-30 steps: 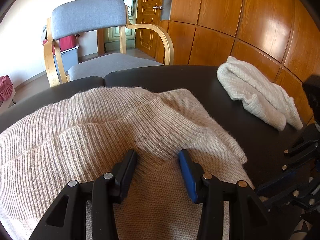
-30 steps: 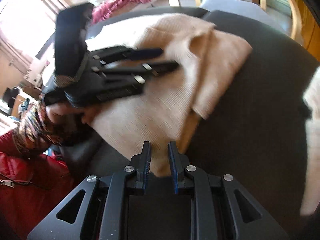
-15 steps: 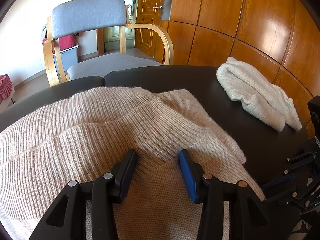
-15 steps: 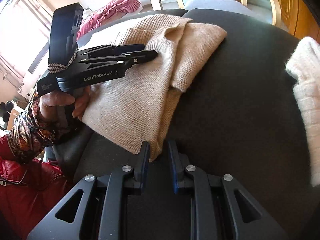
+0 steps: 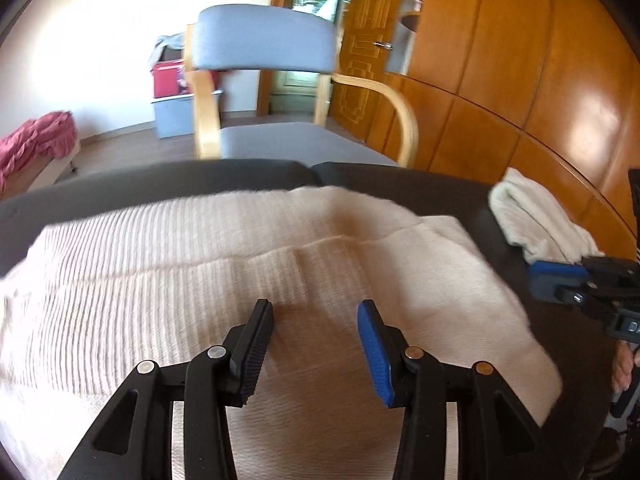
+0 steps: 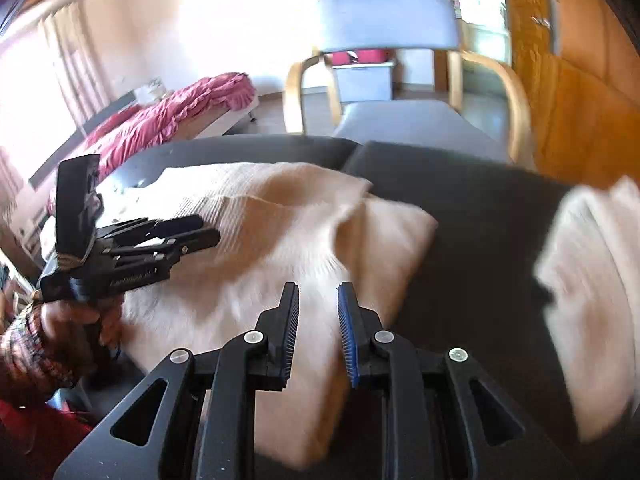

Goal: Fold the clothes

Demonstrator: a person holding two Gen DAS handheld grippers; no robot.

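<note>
Folding looks partly done: beige sweater [image 5: 248, 264] lies bunched on the dark bench [image 6: 480, 216], 1 flap doubled over at its right side. Left tongs [image 5: 316, 344] gape wide above the knit, holding nothing. Right tongs [image 6: 318, 332] sit narrow with a gap showing, nothing pinched between the pads. Risks: a narrow bite snags only the top layer, so the fold drags crooked; a sweep right could bump the white folded garment [image 5: 536, 220] nearby.

Home bedroom, pink-covered bed [image 6: 168, 116], armchair [image 5: 272, 92], wooden wardrobe [image 5: 540, 80]
</note>
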